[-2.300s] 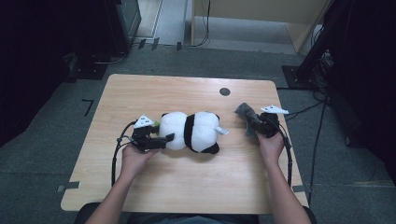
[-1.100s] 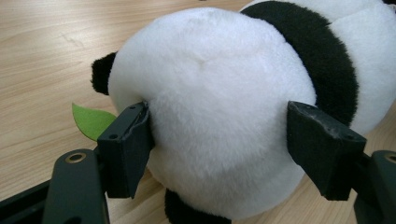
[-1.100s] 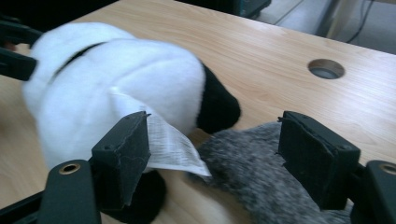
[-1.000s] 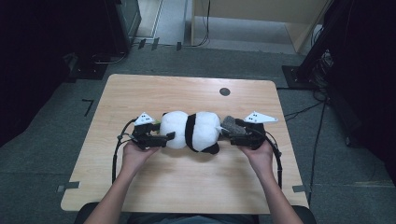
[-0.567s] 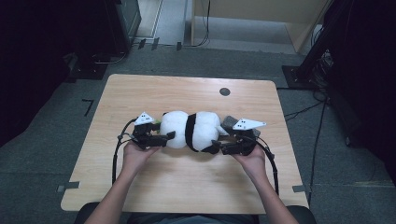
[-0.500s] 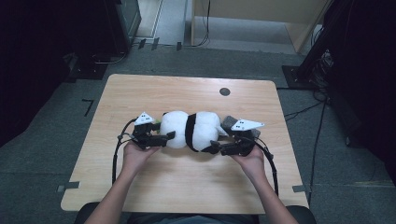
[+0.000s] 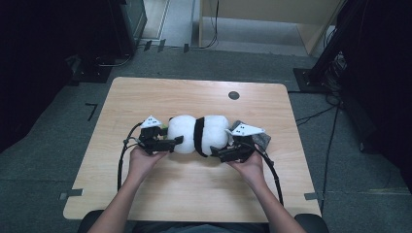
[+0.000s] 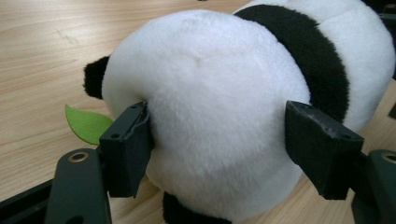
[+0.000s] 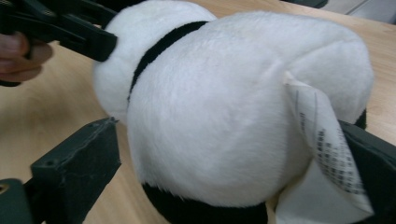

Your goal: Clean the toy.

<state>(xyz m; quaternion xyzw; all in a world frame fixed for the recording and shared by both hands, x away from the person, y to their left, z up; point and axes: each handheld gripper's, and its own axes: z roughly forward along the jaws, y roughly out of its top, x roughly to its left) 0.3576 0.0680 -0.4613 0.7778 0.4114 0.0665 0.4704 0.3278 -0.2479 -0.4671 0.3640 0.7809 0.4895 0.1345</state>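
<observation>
Currently the plush panda lies near the bench centre, long axis running 9 to 3 o'clock, head at 9. Left gripper fingers press into the head from both sides (fur dented). Right gripper fingers have just been opening and straddle the rump without pinching, sewn-in label beside one.

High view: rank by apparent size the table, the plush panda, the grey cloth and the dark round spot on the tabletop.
1. Table, by far the largest.
2. Plush panda.
3. Grey cloth, partly hidden behind the right gripper, so its true extent is unsure.
4. Dark round spot, smallest.
</observation>
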